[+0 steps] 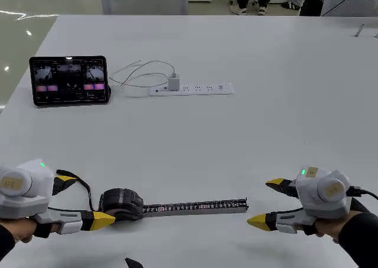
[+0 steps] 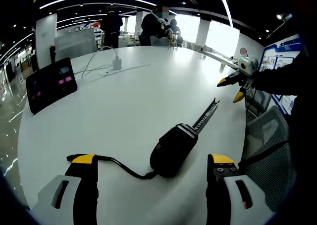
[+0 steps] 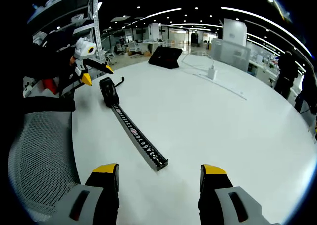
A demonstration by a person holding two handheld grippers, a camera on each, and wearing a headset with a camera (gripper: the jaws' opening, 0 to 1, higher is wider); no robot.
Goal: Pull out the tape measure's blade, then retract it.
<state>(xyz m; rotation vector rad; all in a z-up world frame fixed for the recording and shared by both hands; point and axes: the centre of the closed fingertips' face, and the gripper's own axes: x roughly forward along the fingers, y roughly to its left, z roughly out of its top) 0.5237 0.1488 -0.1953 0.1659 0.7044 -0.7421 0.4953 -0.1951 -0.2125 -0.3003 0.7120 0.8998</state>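
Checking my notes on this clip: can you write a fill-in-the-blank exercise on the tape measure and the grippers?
The blade of the tape measure lies ____ on the table, not retracted.
The jaws of the left gripper stand ____, off the tape measure.
The right gripper holds ____.
In the head view, left of the power strip stands a lit ____.
Missing: extended; open; nothing; tablet.

White table [image 1: 266, 55] carries tape measure [image 1: 121, 204], blade [image 1: 195, 207] out; tablet [image 1: 69, 80]; power strip [image 1: 192, 90].
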